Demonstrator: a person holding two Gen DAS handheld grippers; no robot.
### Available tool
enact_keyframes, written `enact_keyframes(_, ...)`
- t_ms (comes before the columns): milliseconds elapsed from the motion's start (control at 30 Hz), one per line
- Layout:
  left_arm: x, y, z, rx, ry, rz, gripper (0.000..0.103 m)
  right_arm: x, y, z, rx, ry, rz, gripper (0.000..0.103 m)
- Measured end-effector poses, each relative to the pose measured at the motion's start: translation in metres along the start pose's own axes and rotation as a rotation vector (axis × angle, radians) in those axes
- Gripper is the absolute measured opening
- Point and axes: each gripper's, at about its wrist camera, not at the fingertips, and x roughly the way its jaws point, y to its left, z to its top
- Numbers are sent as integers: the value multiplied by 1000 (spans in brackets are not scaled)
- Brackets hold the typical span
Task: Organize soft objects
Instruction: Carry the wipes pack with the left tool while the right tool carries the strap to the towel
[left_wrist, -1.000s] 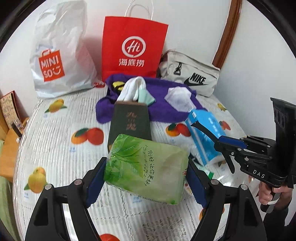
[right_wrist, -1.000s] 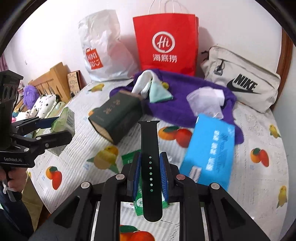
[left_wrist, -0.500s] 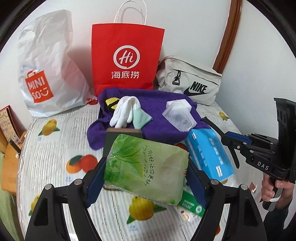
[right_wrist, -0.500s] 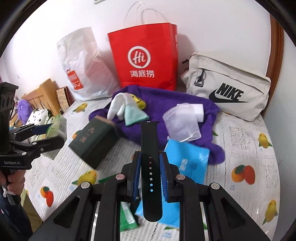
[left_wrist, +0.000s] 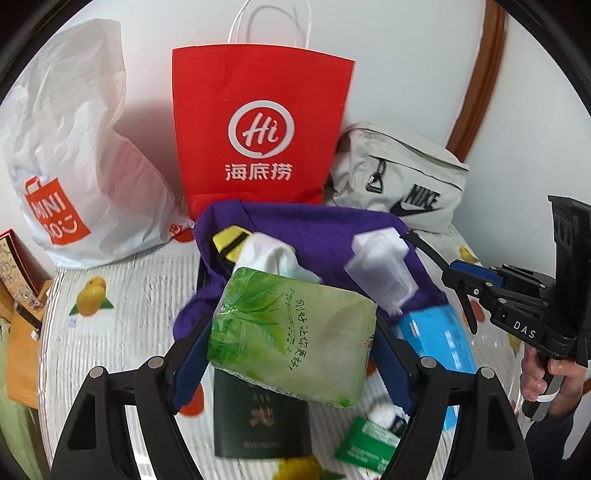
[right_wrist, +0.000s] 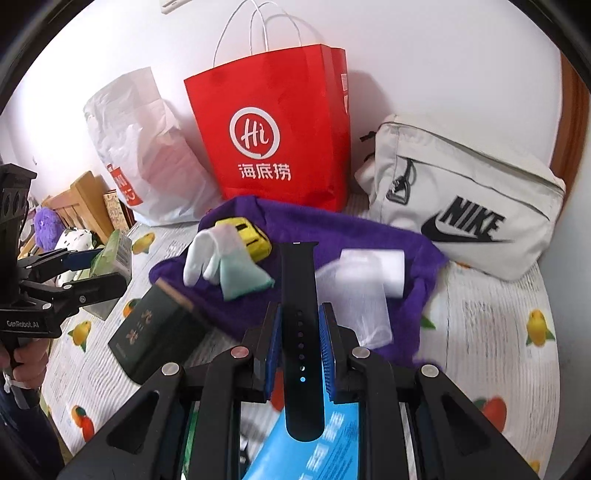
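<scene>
**Both tongs loaded above the fruit-print table**

Left gripper (left_wrist: 291, 343): its blue pads are pressed against the two short ends of a green tissue pack (left_wrist: 291, 332), which is carried between them, tilted, above a dark green box (left_wrist: 260, 424). Right gripper (right_wrist: 300, 347): its jaws are pinched narrowly on a black watch strap (right_wrist: 300, 332), which projects past the fingertips toward 12 o'clock. A purple towel (right_wrist: 332, 236) is seen at 12 o'clock beyond both tools, with a white glove (right_wrist: 207, 251) lying on it. A red paper bag (right_wrist: 273, 136) is stood behind the towel, a white plastic bag (left_wrist: 70, 147) at 10 o'clock, a grey pouch (right_wrist: 461, 206) at 2 o'clock. A blue packet (left_wrist: 437, 336) lies under the right tool.
</scene>
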Motion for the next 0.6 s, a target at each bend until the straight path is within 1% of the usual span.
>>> enact_keyframes(233, 25, 7, 29, -20, 11, 4, 80, 29, -10, 25, -16, 10, 19, 20)
enact_keyframes(333, 37, 10, 41, -32, 16, 6, 79, 50, -15, 32, -11, 39, 46, 20)
enact_keyframes(433, 52, 10, 53, -33, 32, 4, 79, 70, -20, 31, -11, 77, 67, 20)
enact_keyframes(600, 72, 12, 63, -49, 47, 2, 80, 97, -27, 27, -10, 129, 67, 20)
